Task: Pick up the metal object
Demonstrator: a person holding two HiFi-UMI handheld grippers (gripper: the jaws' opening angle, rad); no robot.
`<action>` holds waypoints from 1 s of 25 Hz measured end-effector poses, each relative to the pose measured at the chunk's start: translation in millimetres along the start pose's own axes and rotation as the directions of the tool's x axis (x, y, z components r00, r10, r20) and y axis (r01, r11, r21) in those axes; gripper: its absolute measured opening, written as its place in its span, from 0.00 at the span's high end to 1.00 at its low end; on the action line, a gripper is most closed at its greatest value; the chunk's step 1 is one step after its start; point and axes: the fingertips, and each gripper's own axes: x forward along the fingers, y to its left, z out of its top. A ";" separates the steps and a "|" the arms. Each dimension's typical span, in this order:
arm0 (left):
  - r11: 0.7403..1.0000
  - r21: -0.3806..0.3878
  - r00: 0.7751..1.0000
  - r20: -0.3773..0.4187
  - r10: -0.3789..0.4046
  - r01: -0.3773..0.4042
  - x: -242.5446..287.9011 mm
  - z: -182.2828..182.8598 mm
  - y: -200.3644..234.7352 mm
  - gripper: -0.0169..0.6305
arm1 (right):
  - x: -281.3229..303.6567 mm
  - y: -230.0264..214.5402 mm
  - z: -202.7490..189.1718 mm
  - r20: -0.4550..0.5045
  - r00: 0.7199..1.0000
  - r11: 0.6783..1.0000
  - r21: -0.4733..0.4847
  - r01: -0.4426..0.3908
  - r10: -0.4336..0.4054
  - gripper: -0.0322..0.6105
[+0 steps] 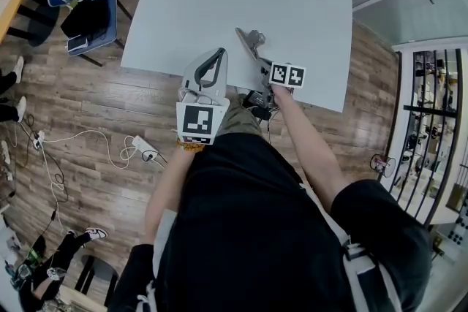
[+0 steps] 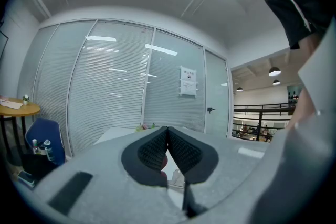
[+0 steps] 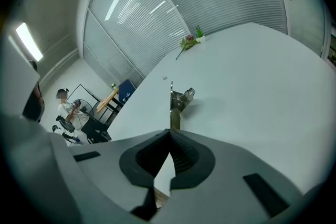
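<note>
Right gripper clamped on metal object | shiny flat strip, folded bracket end, above white table | left gripper jaws together, empty.

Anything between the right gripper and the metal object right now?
Nothing visible. The right gripper already has its jaws closed on the flat strip of the metal object, over the white table. The left gripper is shut, off to the side.

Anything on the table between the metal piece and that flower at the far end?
In the right gripper view, bare white table runs from the metal piece to the flower, except one speck too small to identify.
</note>
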 end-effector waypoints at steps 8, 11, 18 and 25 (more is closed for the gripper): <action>1.000 -0.004 1.000 0.004 0.003 -0.003 -0.7 1.3 7.0 0.98 | -2.9 12.5 6.5 0.036 0.998 0.996 0.078 -0.045 0.042 0.96; 1.000 -0.004 1.000 0.004 0.003 -0.003 -0.9 1.4 8.2 0.98 | -7.3 21.5 10.4 0.064 0.995 0.989 0.125 -0.082 0.075 0.96; 1.000 -0.004 1.000 0.003 0.003 -0.003 1.0 0.9 12.3 0.98 | -21.0 43.1 28.9 0.119 0.986 0.985 0.113 -0.133 0.119 0.96; 1.000 -0.008 1.000 0.002 0.003 -0.003 0.2 -1.7 14.8 0.98 | -34.3 74.2 50.0 0.176 0.968 0.976 0.093 -0.199 0.181 0.96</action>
